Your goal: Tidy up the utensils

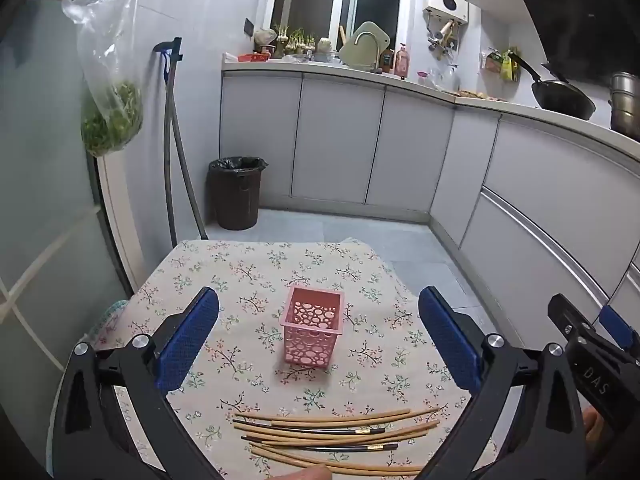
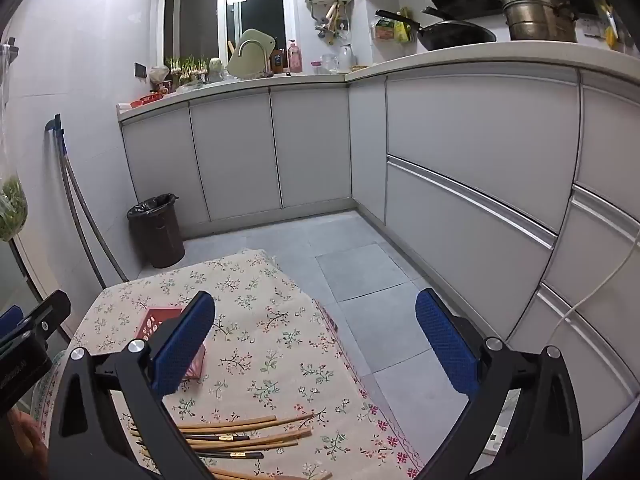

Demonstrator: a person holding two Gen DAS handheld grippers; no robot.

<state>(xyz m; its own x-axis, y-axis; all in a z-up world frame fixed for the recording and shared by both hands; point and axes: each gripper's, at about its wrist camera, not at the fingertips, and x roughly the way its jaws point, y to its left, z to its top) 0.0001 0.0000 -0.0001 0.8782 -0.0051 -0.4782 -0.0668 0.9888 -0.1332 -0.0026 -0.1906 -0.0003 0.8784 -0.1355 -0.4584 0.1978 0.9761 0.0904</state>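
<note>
A pink perforated utensil basket stands upright and empty on the floral tablecloth. Several wooden and black chopsticks lie in a loose row near the table's front edge. My left gripper is open and empty, above the table, with the basket between its blue fingers. In the right wrist view my right gripper is open and empty over the table's right edge. The chopsticks lie below it, and the basket is partly hidden behind its left finger.
The small table sits in a kitchen with grey cabinets behind and to the right. A black bin stands on the floor beyond the table. A bag of greens hangs at the left. The right gripper's body shows at the left view's right edge.
</note>
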